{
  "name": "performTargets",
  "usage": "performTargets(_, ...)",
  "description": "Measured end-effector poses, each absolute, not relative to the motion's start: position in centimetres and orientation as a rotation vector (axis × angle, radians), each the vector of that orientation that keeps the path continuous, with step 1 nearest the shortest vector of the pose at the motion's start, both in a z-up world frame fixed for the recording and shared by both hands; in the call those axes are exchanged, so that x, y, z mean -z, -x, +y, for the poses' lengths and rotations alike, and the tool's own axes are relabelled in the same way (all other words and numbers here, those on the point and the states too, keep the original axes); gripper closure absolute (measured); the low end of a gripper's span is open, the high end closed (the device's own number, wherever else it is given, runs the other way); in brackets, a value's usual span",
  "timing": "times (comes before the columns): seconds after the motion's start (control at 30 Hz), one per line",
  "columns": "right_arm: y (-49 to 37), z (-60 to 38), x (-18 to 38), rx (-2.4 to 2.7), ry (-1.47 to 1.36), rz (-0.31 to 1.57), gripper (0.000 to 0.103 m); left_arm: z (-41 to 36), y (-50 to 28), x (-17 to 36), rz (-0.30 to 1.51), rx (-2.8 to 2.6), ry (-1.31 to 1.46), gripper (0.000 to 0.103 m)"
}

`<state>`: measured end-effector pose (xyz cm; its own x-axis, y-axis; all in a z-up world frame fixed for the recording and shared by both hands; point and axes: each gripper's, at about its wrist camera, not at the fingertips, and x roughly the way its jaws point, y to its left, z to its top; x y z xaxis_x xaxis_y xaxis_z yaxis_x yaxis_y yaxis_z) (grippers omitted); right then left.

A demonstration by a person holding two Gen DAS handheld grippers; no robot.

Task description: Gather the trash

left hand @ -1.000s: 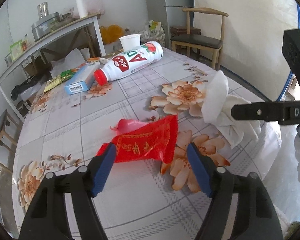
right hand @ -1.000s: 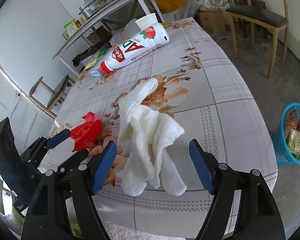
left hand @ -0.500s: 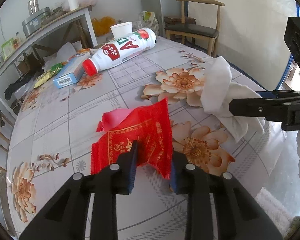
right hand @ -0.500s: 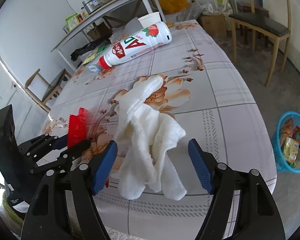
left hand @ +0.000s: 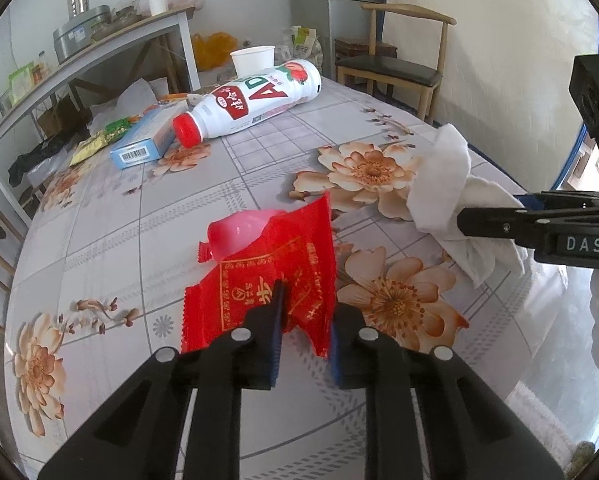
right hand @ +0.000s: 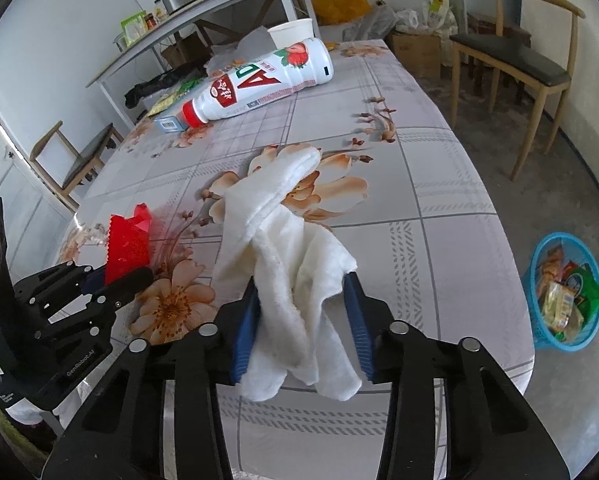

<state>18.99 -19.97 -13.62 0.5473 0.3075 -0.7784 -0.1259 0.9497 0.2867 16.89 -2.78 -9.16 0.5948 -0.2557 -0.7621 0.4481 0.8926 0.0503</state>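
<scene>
Bare tablecloth [right hand: 439, 184] is left open on the right; the far end is blocked by a bottle [right hand: 259, 82] and box [left hand: 143, 144].

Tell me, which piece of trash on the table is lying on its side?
The big white bottle with the red cap, toppled beside the upright paper cup.

The left gripper [left hand: 305, 326] has its jaws closed on the near edge of a red snack wrapper [left hand: 267, 280], which stands tilted up from the flower-patterned desk [left hand: 139, 208]. To the right, the right gripper [left hand: 539, 224] reaches in from the side, its jaws at a crumpled white cloth [left hand: 451, 196]. Farther back lie a white AD drink bottle [left hand: 255, 100] with a red cap, on its side, a blue box [left hand: 143, 144] just beside the cap, and a paper cup [left hand: 253, 58] behind the bottle.
</scene>
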Motion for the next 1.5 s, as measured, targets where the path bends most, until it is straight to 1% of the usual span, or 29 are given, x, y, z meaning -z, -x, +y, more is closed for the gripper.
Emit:
performTargets(0.07, -19.1, -19.9, 13.6, -0.255, -0.208, 0.967, 0.07, -2.7, -16.8, 9.2, 0.84, 0.415, -0.242, 0.086)
performTargets(0.4, -19.3, -19.4, 13.6, -0.238, -0.211, 0.991, 0.079, -2.2, -16.8, 9.2, 0.834, 0.43, -0.209, 0.087)
performTargets(0.57, -19.3, -19.4, 13.6, -0.238, -0.227, 1.001, 0.082, -1.9, -16.8, 9.2, 0.834, 0.435, -0.192, 0.087)
performTargets(0.93, -19.5, -19.4, 13.7, -0.235, -0.241, 1.002, 0.083, -1.7, -16.8, 9.2, 0.834, 0.435, -0.183, 0.087)
performTargets(1.17, -19.4, -19.5, 13.8, -0.241, -0.268, 1.0, 0.087, -1.8, -16.8, 9.2, 0.833, 0.433, -0.181, 0.087)
performTargets(1.5, -19.1, -20.0, 13.7, -0.251, -0.3, 0.996, 0.09, -1.7, -16.8, 9.2, 0.834, 0.431, -0.174, 0.087)
